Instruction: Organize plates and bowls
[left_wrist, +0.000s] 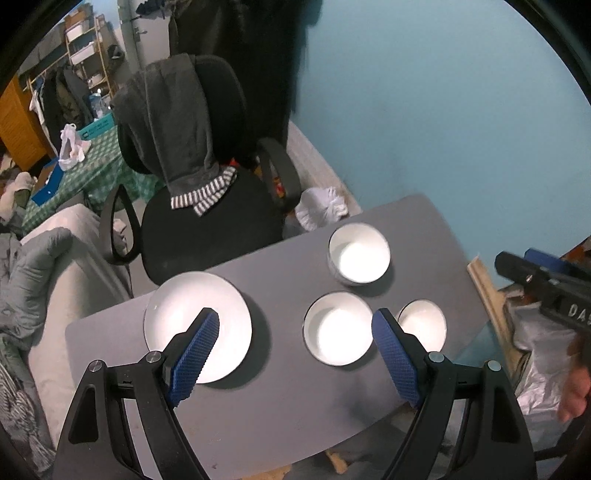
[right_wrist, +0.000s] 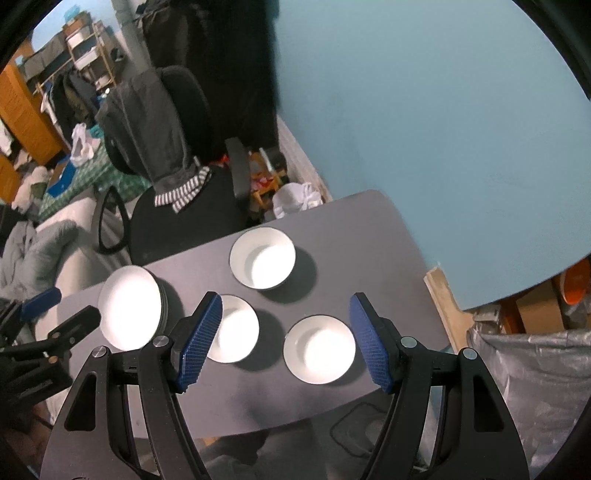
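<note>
Your right gripper (right_wrist: 286, 332), jaws spread and empty, hangs over the near-right bowl (right_wrist: 319, 349), nearer it than the left.

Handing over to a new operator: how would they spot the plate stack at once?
Find the grey table by the blue wall. Four white dishes sit on it; the plate stack is at the end nearest the black chair. It alone is wide, shallow and layered; the others are single bowls.
</note>
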